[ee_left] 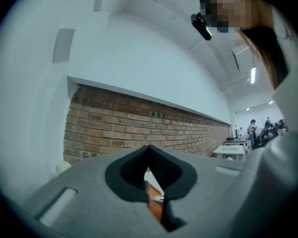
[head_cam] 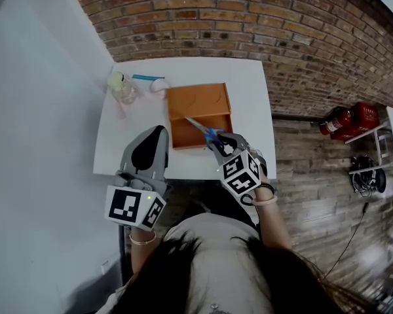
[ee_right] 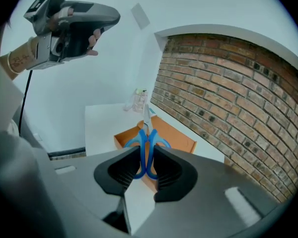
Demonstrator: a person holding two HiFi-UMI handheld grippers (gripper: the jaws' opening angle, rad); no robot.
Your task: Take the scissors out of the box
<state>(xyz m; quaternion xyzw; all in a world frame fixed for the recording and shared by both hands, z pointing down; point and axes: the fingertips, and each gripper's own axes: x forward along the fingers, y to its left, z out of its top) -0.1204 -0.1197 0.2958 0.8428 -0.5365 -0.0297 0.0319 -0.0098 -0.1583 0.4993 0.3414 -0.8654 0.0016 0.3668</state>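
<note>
The scissors (head_cam: 208, 133) have blue handles and steel blades, and they hang tilted over the near edge of the orange box (head_cam: 198, 100), blades pointing over the box. My right gripper (head_cam: 220, 142) is shut on the scissors' handles. In the right gripper view the scissors' blue loops (ee_right: 148, 135) sit between the pads (ee_right: 126, 167) of the right gripper (ee_right: 147, 157), above the open box (ee_right: 181, 138). My left gripper (head_cam: 158, 131) is held up left of the box, shut and empty. In the left gripper view the left gripper (ee_left: 148, 150) shows closed tips, with a sliver of the box (ee_left: 155, 207) behind.
The white table (head_cam: 249, 84) stands against a brick wall (head_cam: 262, 18). At its far left corner lie a clear bottle (head_cam: 122, 87), a blue stick (head_cam: 147, 78) and a small white round thing (head_cam: 158, 86). Red extinguishers (head_cam: 347, 120) stand at the right.
</note>
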